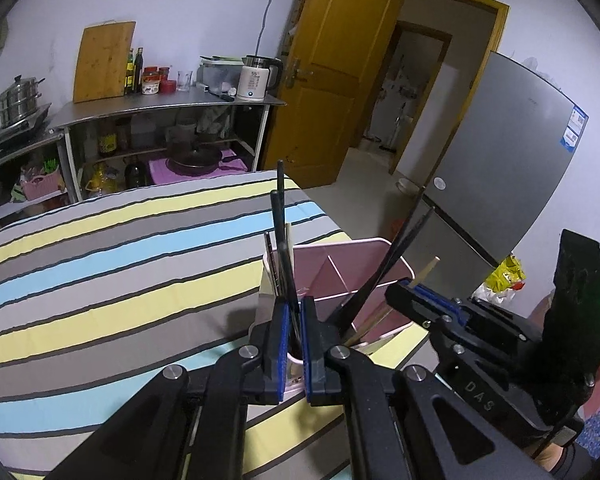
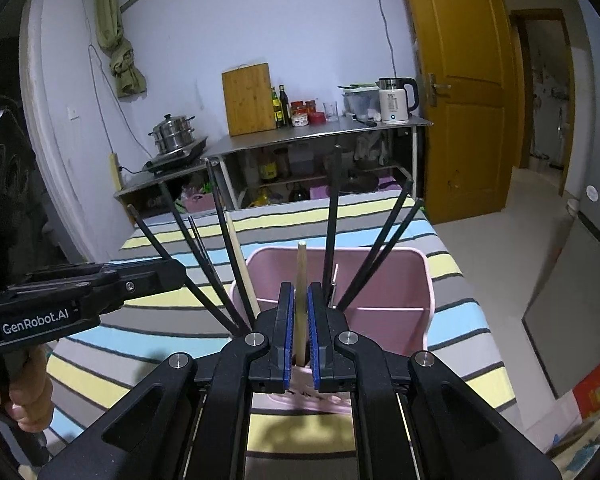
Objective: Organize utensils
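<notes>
A pink divided utensil holder (image 1: 342, 270) (image 2: 384, 280) stands near the right edge of the striped table (image 1: 100, 260). Several black chopsticks (image 2: 224, 240) lean fanned out of it. My left gripper (image 1: 295, 320) is over the holder's left end, shut on a black chopstick (image 1: 281, 216) that points up and away. In the right wrist view the left gripper (image 2: 176, 274) comes in from the left, held by a hand (image 2: 28, 400). My right gripper (image 2: 300, 316) (image 1: 398, 292) is shut on a wooden chopstick (image 2: 301, 280) (image 1: 430, 269) whose lower end dips into the holder.
Behind the table a steel shelf unit (image 1: 168, 106) carries a cutting board (image 1: 104, 62), bottles, jars and a kettle (image 1: 256, 78). A steamer pot (image 2: 174, 134) sits on a cooker. A grey fridge (image 1: 508, 160) stands to the right, beside an open yellow door (image 1: 332, 80).
</notes>
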Tool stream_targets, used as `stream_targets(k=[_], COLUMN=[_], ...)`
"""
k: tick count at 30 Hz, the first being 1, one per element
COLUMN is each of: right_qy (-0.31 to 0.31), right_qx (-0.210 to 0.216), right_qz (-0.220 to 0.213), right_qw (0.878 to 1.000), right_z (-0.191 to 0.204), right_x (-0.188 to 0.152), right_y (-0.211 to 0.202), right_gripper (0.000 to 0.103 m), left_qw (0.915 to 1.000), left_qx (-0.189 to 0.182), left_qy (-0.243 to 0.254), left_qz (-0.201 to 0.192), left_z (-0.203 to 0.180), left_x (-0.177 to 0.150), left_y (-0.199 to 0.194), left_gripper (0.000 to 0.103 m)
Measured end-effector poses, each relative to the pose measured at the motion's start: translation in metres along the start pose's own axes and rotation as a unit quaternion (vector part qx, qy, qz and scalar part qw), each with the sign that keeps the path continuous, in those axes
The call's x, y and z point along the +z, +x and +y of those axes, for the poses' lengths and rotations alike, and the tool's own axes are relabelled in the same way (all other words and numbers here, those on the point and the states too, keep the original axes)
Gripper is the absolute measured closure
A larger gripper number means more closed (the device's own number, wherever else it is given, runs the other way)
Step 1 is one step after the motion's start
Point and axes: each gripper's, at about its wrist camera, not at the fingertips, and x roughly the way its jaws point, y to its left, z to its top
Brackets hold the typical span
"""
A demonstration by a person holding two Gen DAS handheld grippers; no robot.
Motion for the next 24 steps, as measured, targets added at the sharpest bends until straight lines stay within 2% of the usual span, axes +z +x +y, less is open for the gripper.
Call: stream_targets(k=[4, 7, 14, 24], right_qy=[0.000, -0.002, 0.002, 0.014], right_qx=[0.000, -0.002, -0.003, 0.001], right_qz=[-0.008, -0.013, -0.026, -0.039], right_qw=[1.000, 1.000, 1.000, 0.999], right_z=[0.001, 0.001, 0.004, 0.008], right_x=[0.001, 0.003, 0.001, -0.018], right_y=[-0.008, -0.016, -0.035, -0.063], right_gripper=[0.091, 0.090, 0.090, 0.089], left_qw=[0.9999, 0.9997, 0.9985, 0.9945], left_qx=[0.002, 0.004, 0.013, 0.029], left_qy=[0.002, 0.005, 0.014, 0.033], left_qz=[-0.011, -0.022, -0.051, -0.095], left_z=[-0.001, -0.001, -0.004, -0.017], left_x=[-0.002, -0.008, -0.023, -0.071], left_y=[-0.009, -0.019, -0.044, -0.072], left_gripper=[0.087, 0.084, 0.080, 0.077])
